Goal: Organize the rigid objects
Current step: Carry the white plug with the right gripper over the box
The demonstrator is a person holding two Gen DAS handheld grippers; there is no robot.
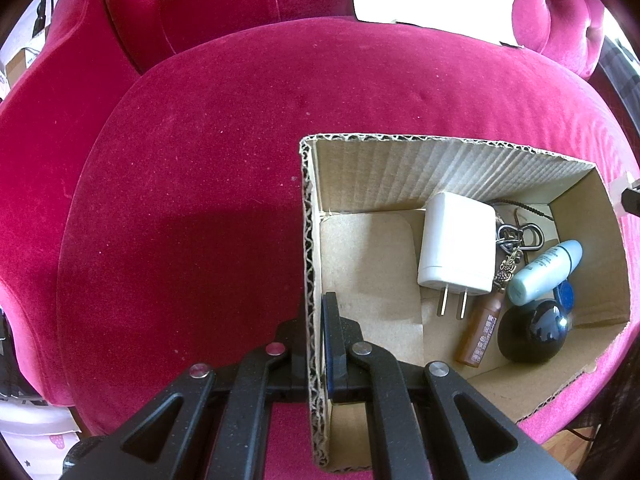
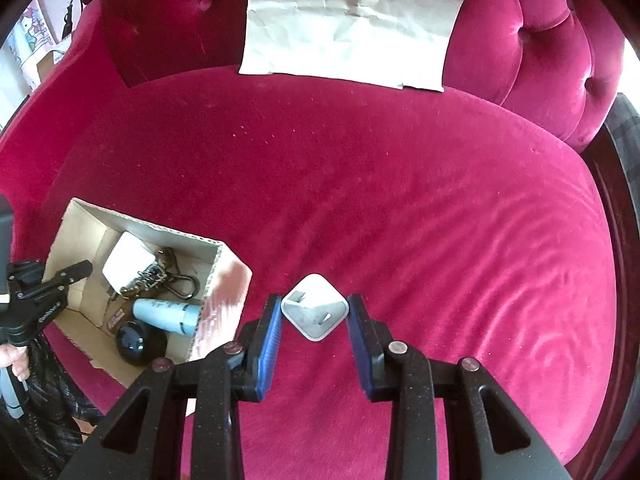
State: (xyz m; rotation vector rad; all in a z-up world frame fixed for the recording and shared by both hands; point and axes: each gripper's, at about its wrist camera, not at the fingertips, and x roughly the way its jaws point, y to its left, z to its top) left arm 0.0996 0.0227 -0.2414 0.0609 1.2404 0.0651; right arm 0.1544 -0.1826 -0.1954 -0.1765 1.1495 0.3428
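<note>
A cardboard box [image 1: 452,164] sits on a red velvet seat. My left gripper [image 1: 316,320] is shut on the box's left wall [image 1: 310,240]. Inside lie a white charger [image 1: 456,240], a metal key ring [image 1: 516,236], a pale blue bottle [image 1: 546,272], a brown tube [image 1: 482,330] and a black ball [image 1: 534,330]. My right gripper [image 2: 314,312] is open, its blue pads on either side of a small white plug adapter [image 2: 314,312] lying on the seat, right of the box [image 2: 224,280]. The left gripper [image 2: 48,292] also shows in the right wrist view.
A sheet of pale paper [image 2: 352,24] leans on the tufted backrest [image 2: 552,48]. The red seat cushion [image 2: 400,184] spreads wide around the box. The seat's front edge and wooden floor [image 1: 568,446] lie close below the box.
</note>
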